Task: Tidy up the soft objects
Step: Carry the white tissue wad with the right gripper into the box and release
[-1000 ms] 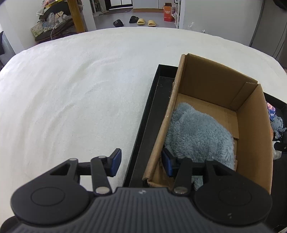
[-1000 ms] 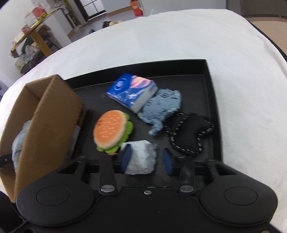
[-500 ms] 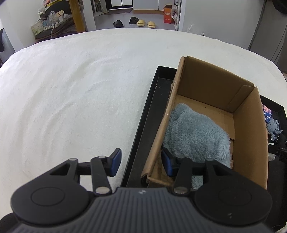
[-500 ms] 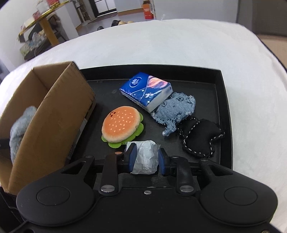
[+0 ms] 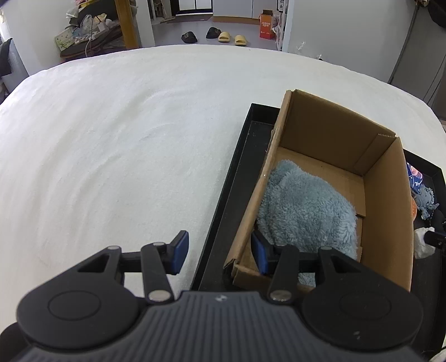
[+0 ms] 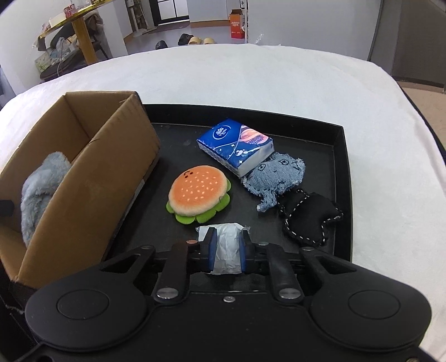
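Note:
My right gripper [image 6: 226,250] is shut on a crumpled white tissue wad [image 6: 227,245] and holds it above the near part of the black tray [image 6: 338,172]. On the tray lie a burger plush [image 6: 199,193], a blue tissue pack [image 6: 235,150], a denim plush [image 6: 276,178] and a black stitched plush [image 6: 309,215]. A cardboard box [image 6: 92,172] stands at the tray's left and holds a fluffy blue-grey cloth [image 5: 306,208]. My left gripper [image 5: 220,253] is open, astride the box's near left wall [image 5: 248,214], one finger inside the box.
The tray rests on a white bedcover [image 5: 111,139] that spreads far to the left and behind. Beyond the bed's far edge are slippers [image 5: 213,34] on the floor and a cluttered wooden table [image 5: 92,22].
My right gripper has closed on the white tissue wad and lifted it off the tray while pulling back. My left gripper has stayed open and drifted back slightly.

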`<control>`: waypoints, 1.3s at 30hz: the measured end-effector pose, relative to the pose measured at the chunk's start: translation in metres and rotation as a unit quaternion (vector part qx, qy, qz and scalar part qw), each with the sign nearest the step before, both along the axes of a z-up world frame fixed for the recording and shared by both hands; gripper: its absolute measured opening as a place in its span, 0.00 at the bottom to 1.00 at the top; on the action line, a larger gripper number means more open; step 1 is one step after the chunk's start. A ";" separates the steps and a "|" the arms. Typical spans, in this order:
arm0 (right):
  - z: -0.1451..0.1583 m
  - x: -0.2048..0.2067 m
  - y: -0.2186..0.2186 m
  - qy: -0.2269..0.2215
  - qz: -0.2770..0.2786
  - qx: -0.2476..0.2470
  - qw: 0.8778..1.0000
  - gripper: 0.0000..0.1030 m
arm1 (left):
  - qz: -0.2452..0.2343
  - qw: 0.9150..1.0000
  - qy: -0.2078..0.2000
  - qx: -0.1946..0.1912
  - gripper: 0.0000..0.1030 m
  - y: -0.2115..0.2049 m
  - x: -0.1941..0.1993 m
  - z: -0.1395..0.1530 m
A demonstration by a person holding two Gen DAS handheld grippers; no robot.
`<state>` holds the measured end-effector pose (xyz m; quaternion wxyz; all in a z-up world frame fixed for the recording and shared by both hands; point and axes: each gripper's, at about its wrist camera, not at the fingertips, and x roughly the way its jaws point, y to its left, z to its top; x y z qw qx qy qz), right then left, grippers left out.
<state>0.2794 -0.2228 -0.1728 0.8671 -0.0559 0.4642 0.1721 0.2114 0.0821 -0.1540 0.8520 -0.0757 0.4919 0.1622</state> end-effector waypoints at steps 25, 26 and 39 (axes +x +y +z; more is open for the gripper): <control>0.090 -0.022 0.048 -0.076 0.053 0.031 0.995 0.16 | -0.018 0.998 -0.049 -0.017 0.45 -0.003 -0.015 0.019; 0.092 -0.022 0.052 -0.076 0.058 0.031 0.995 0.16 | -0.018 0.998 -0.050 -0.019 0.45 -0.003 -0.016 0.019; 0.093 -0.026 0.105 -0.057 0.132 0.009 0.990 0.16 | -0.023 0.998 -0.053 -0.041 0.14 -0.005 -0.019 0.009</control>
